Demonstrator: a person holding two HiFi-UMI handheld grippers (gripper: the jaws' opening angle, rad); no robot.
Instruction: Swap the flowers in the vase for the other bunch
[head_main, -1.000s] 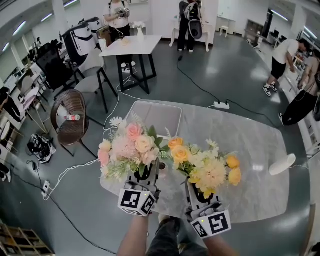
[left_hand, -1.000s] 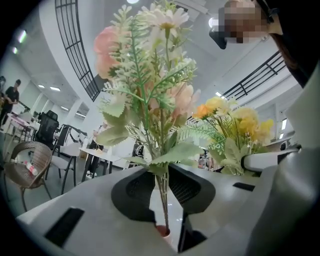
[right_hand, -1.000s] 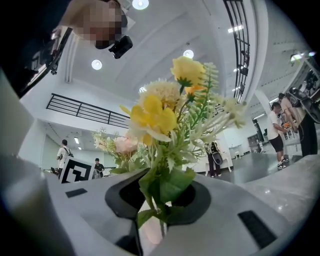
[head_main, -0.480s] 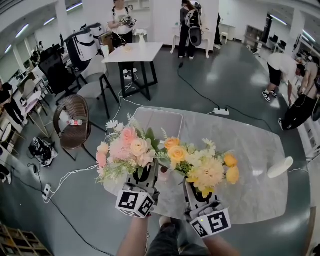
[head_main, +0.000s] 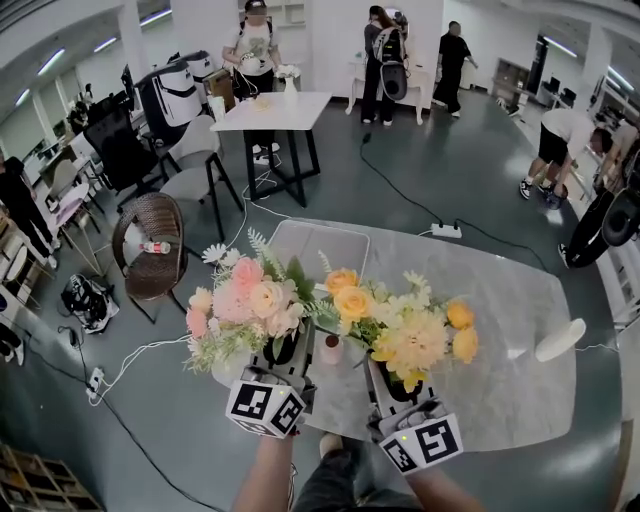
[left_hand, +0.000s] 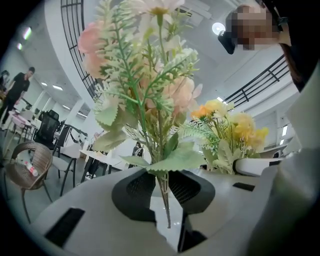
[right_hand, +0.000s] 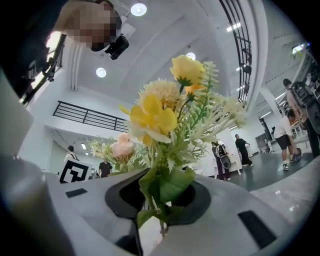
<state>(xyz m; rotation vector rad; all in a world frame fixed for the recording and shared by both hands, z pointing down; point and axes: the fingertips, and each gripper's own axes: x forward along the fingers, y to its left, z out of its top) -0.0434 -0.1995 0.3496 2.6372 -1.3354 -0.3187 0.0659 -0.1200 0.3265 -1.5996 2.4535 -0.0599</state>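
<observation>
- Grey polished floor of a big open workroom, seen from above, with a pale marble table (head_main: 520, 330) filling the lower middle (people stand far off toward 12 o'clock).
- The left gripper (head_main: 288, 348) is held above the table, its jaws drawn in to a narrow gap and clamped on the thin green stems of the pink bunch (head_main: 245, 300).
- The left gripper view shows those stems upright between the dark pads (left_hand: 132, 192), with the pink bunch (left_hand: 150, 75) fanning out overhead.
- The right gripper (head_main: 385, 378) is likewise nearly closed, gripping the stems and lower leaves of the yellow bunch (head_main: 410, 335).
- In the right gripper view the yellow bunch (right_hand: 160, 115) rises straight from between the jaws.
- The vase (head_main: 330, 348), small and pale, stands on the table between the two bunches: pink bunch at its 9 o'clock, yellow bunch at its 3 o'clock.
- A shallow grey tray (head_main: 320, 245) lies on the table at 12 o'clock from the vase.
- A wicker chair (head_main: 150, 245) sits on the floor at 10 o'clock.
</observation>
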